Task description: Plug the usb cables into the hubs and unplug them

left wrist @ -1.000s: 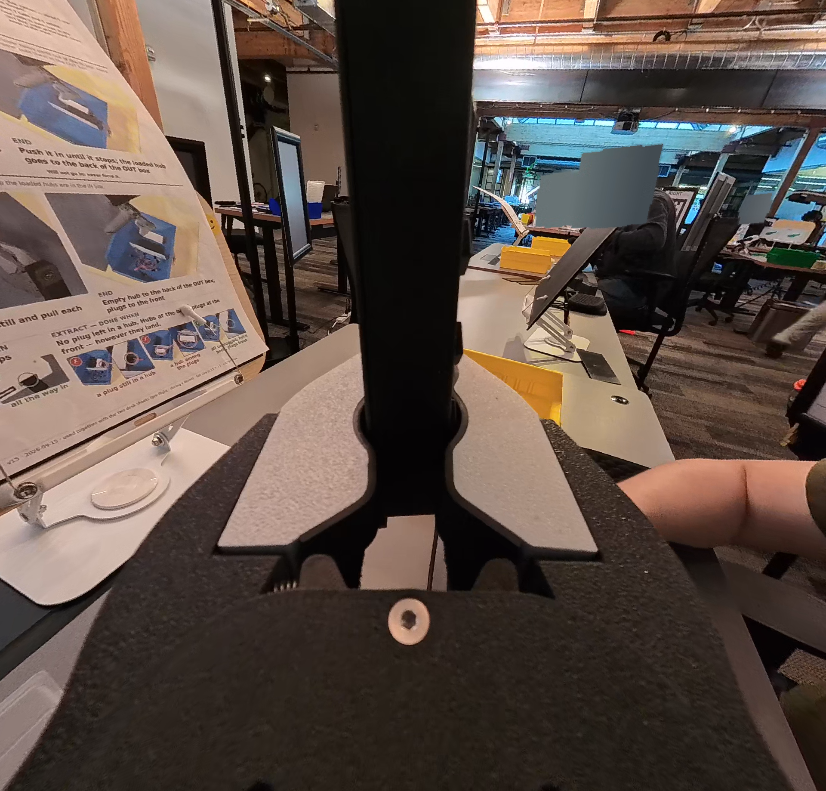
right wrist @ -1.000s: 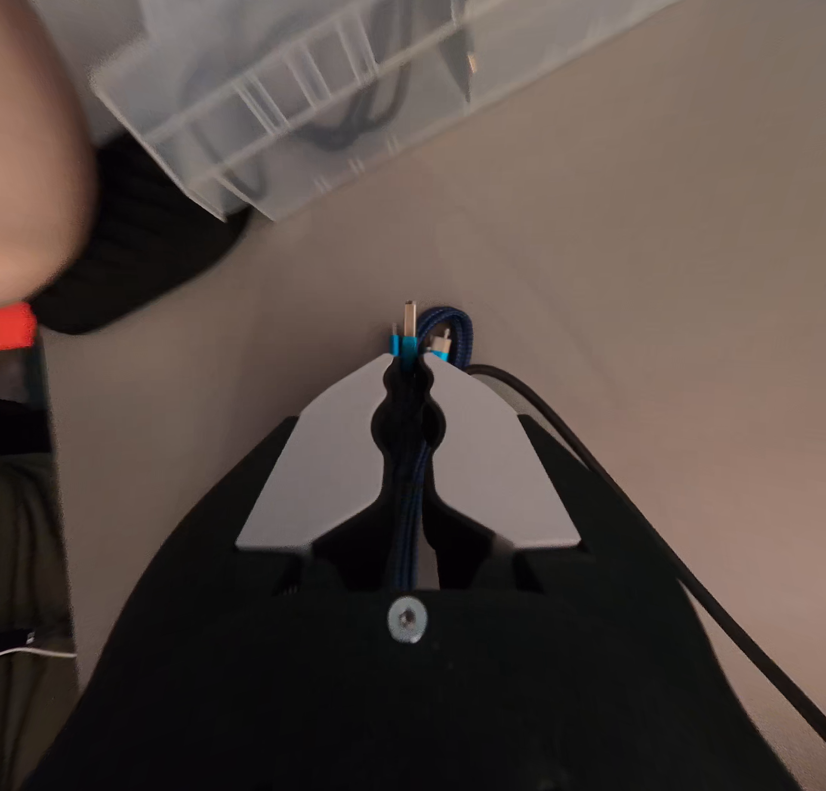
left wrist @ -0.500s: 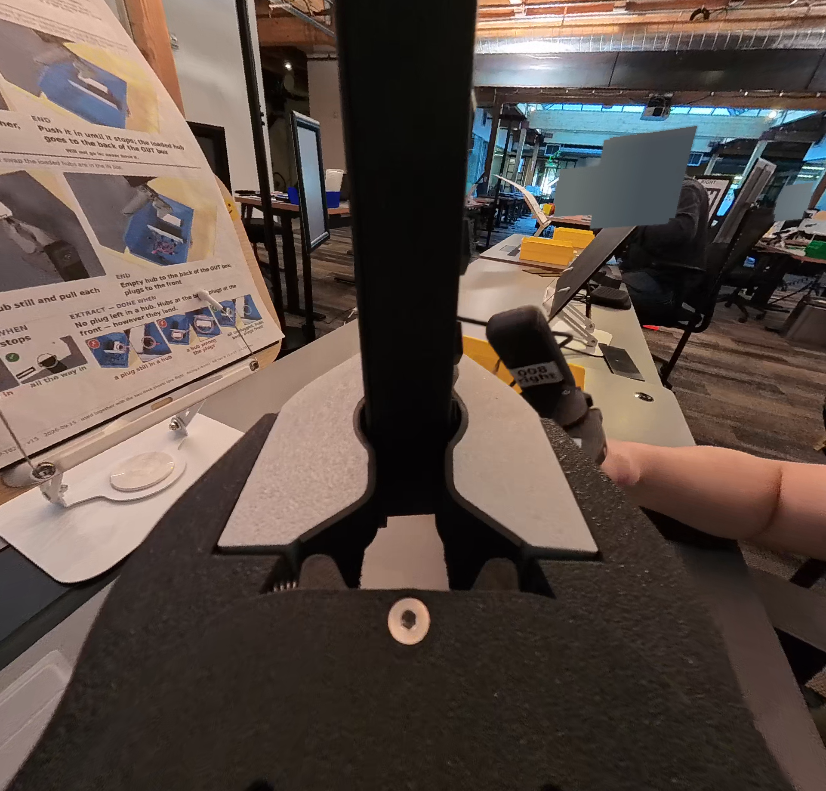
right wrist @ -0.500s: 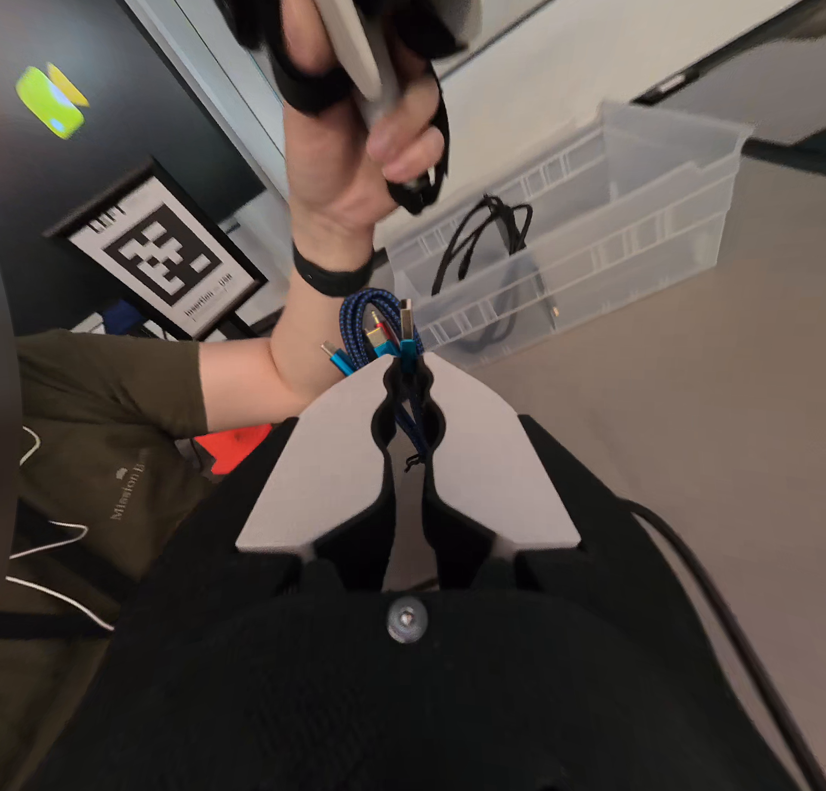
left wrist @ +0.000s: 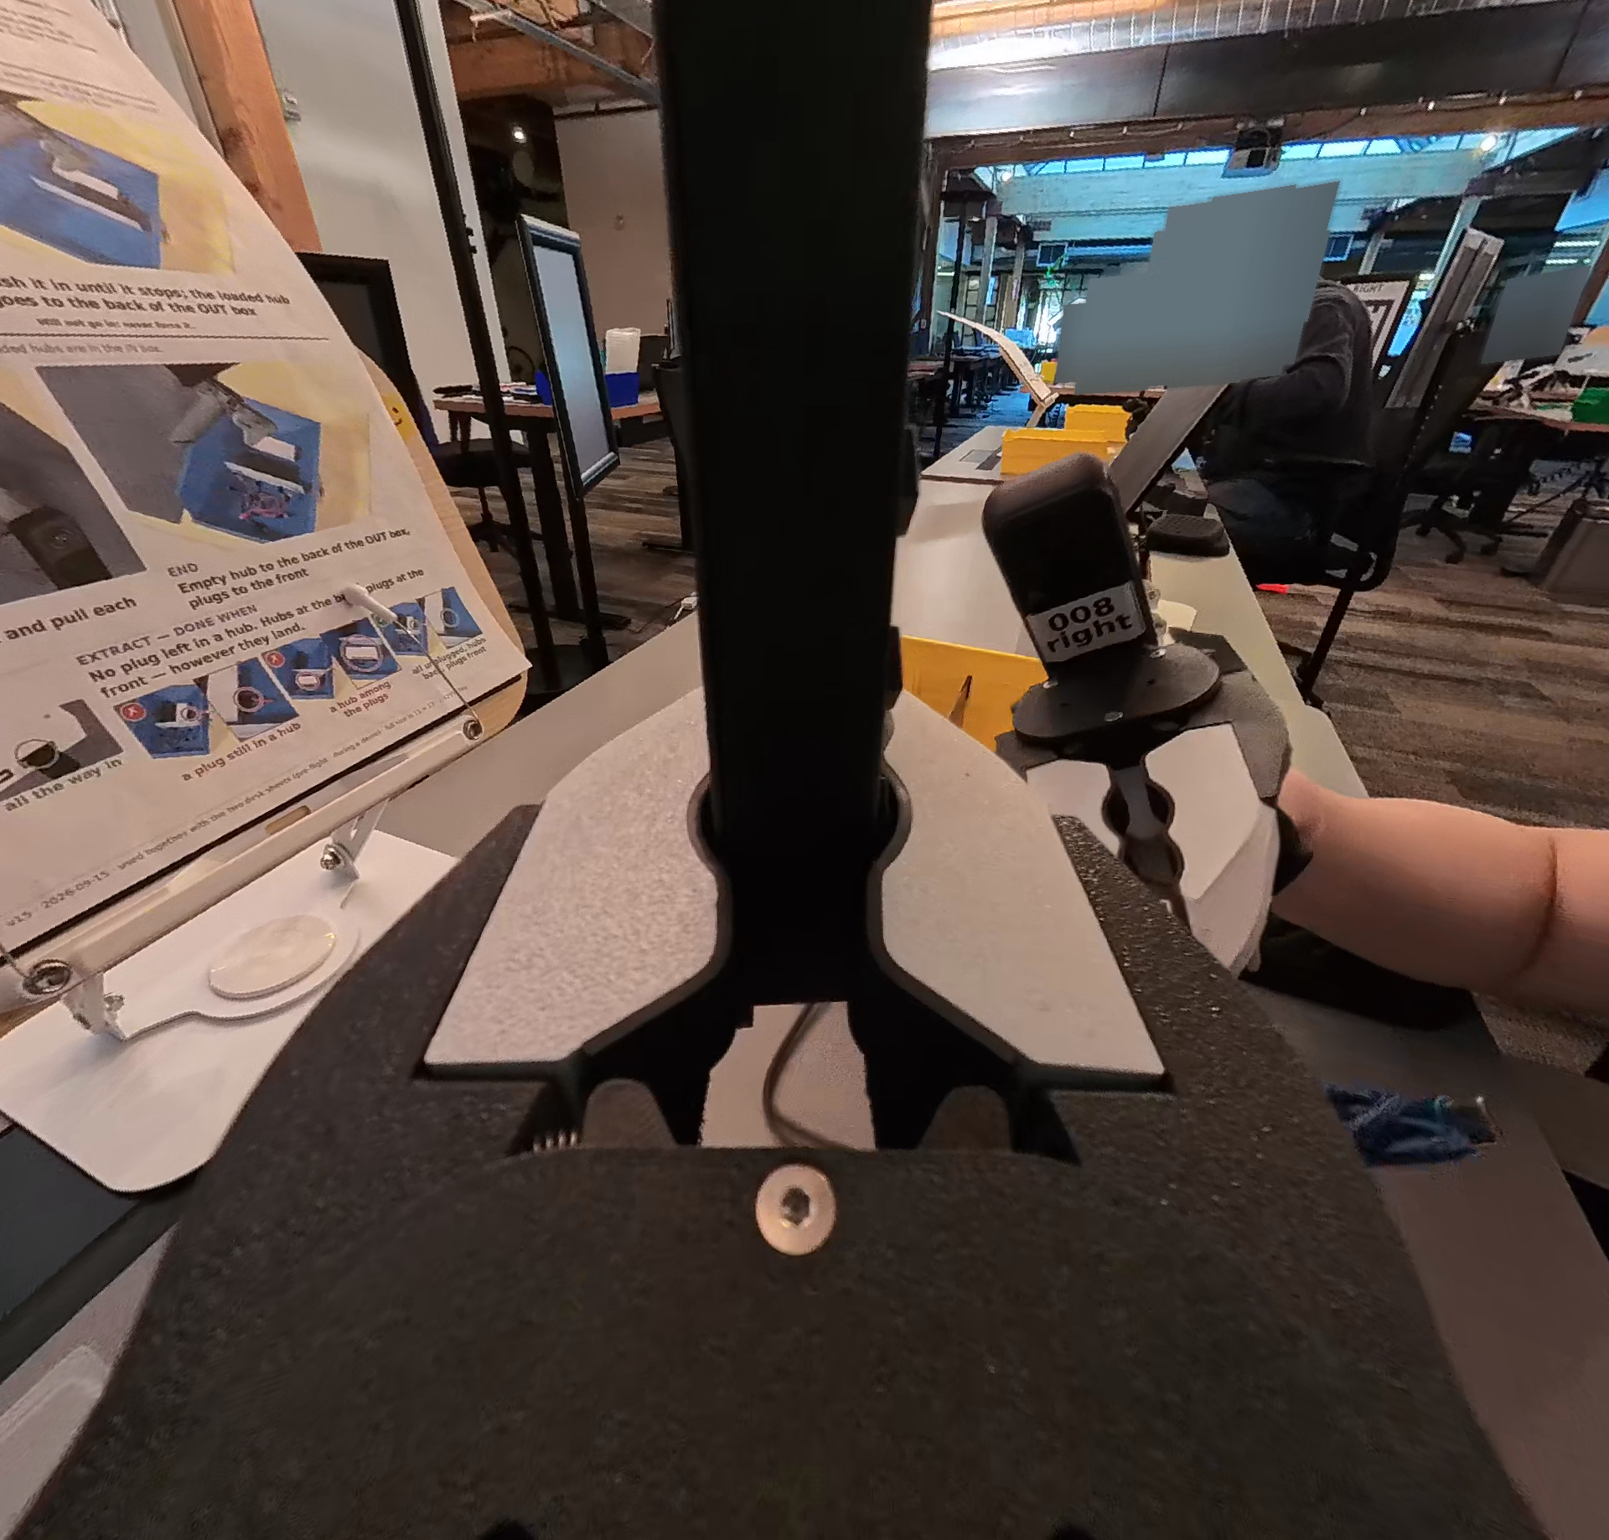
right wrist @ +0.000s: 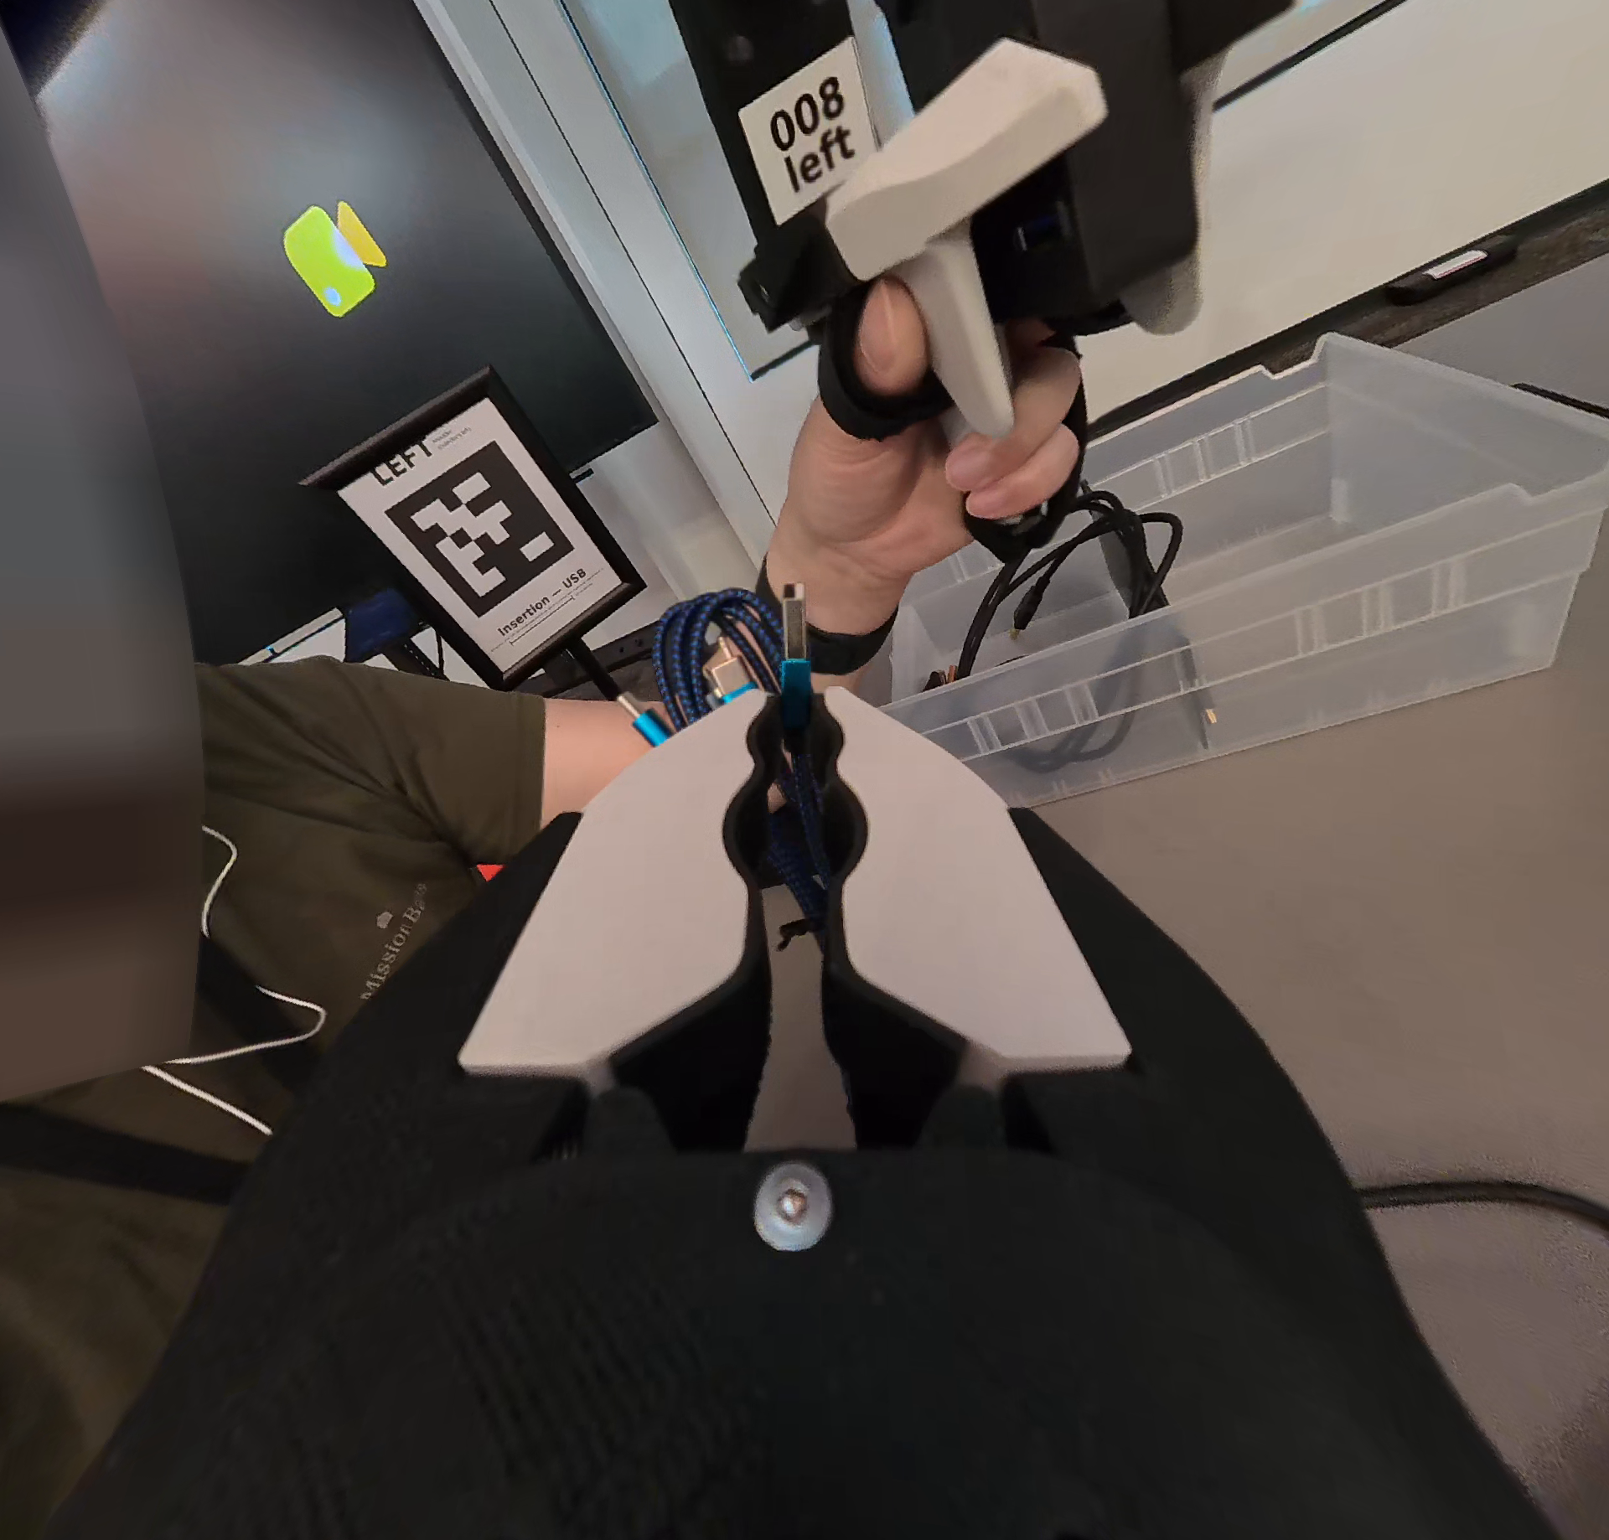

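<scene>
Two tools are raised above the grey desk [right wrist: 1306, 932], each held in one of the person's hands. The left tool [left wrist: 797, 789] has its jaws pressed against a long, flat black bar [left wrist: 792, 366] that stands upright between them and runs out of the top of the left wrist view; it is most likely the hub, though nothing on its face confirms that. In the right wrist view the same tool [right wrist: 1001, 149] appears from below, with the left hand [right wrist: 888, 488] wrapped round its pale trigger handle.

The right tool [right wrist: 792, 702] is closed on the blue plug shell of a braided blue usb cable [right wrist: 788, 689], whose metal connector points straight up past the fingertips. The rest of that cable hangs in a bundled loop just left of the tips, with two more blue-shelled plugs sticking out of the bundle. In the left wrist view the right tool [left wrist: 1149, 837] sits just to the right of the left one, and a blurred bit of the blue cable [left wrist: 1402, 1133] shows below it.

Behind the right tool a clear plastic bin [right wrist: 1393, 558] rests on the desk with thin black cables [right wrist: 1071, 593] coiled inside. A framed marker card [right wrist: 488, 532] stands in front of a dark screen [right wrist: 261, 236]. To the left of the left tool an instruction sheet [left wrist: 174, 497] leans on a white stand [left wrist: 174, 1063], and a yellow bin [left wrist: 966, 680] sits on the desk beyond the black bar.
</scene>
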A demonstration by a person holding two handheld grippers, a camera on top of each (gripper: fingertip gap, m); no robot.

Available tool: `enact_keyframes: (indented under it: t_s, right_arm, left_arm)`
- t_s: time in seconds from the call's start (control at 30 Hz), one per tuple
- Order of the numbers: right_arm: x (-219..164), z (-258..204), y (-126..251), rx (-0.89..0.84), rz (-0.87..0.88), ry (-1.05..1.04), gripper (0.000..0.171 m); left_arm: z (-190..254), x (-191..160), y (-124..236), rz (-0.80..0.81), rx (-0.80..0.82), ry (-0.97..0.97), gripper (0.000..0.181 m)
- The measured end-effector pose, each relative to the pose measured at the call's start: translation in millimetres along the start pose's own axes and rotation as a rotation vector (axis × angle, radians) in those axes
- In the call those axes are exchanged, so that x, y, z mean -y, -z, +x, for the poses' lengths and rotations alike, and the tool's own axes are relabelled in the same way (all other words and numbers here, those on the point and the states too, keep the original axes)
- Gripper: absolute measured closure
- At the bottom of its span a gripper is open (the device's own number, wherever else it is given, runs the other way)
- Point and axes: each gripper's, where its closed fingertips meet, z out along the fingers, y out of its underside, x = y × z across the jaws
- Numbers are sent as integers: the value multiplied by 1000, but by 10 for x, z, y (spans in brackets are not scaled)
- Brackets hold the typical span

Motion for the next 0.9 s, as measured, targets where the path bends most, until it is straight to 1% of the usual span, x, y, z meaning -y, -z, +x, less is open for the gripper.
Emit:
enact_keyframes:
  t_s: [0.3,0.53,0.77,0.9]
  right_arm:
    - [80,-50,50,24,23,-42,164]
    - [158,-95,88,17,35,-18,164]
    - [95,-85,73,31,13,-32,164]
    - [86,-167,64,103,8,-79,164]
  left_arm:
    - [11,-58,-57,-12,0,0,156]
    - [45,-122,-123,-28,-3,-7,156]
    - [55,-160,-154,-39,-4,-9,156]
    - [51,-139,-141,-29,1,-14,156]
